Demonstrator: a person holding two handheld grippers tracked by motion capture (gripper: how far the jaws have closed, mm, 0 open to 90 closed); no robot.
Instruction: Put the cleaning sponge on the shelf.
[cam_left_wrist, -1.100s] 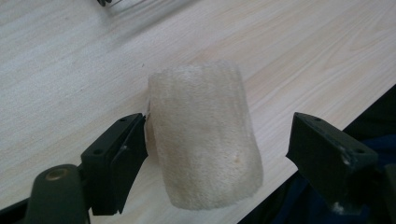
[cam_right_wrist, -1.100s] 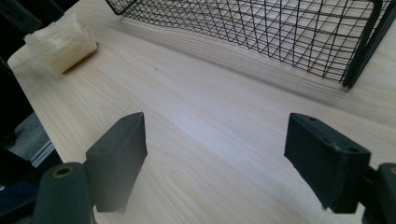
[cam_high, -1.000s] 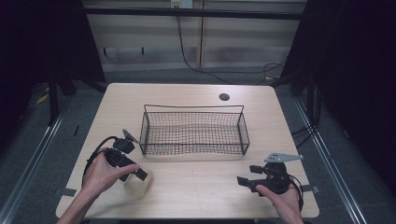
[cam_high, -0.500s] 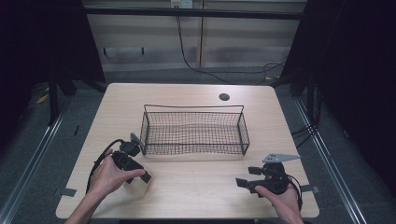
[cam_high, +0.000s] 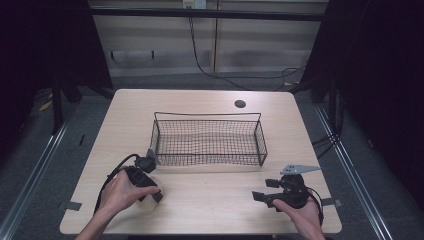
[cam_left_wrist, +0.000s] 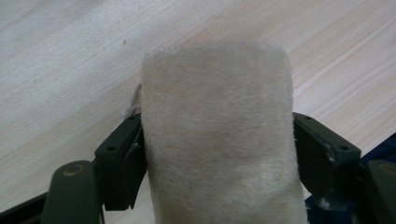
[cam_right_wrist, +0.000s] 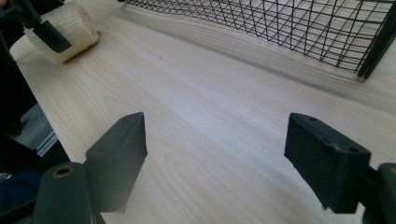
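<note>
Since the frame half a second back, the left gripper (cam_high: 150, 192) has slid a little toward the table's near edge and settled over the cream fuzzy roll (cam_high: 145, 200), while the right gripper (cam_high: 265, 191) has stayed where it was at the near right. The table (cam_high: 200, 100) is pale wood with a dark round grommet (cam_high: 240, 104) near its far edge, and a black wire basket (cam_high: 207, 140) stands at its middle. Around it lies grey floor; a light panelled wall runs across the back with a black cable (cam_high: 210, 60) hanging down it, and dark curtains close off both sides. In the left gripper view the roll (cam_left_wrist: 217, 135) sits squarely between the two black jaws, whose inner faces press against its flanks, with bare wood beyond it. The left hand (cam_high: 122, 192) wraps the gripper body. In the right gripper view the jaws stand wide apart over bare wood, holding nothing, with the basket (cam_right_wrist: 289, 28) ahead at upper right and the roll (cam_right_wrist: 70, 30) far off at upper left. The right hand (cam_high: 295, 212) grips from behind.
</note>
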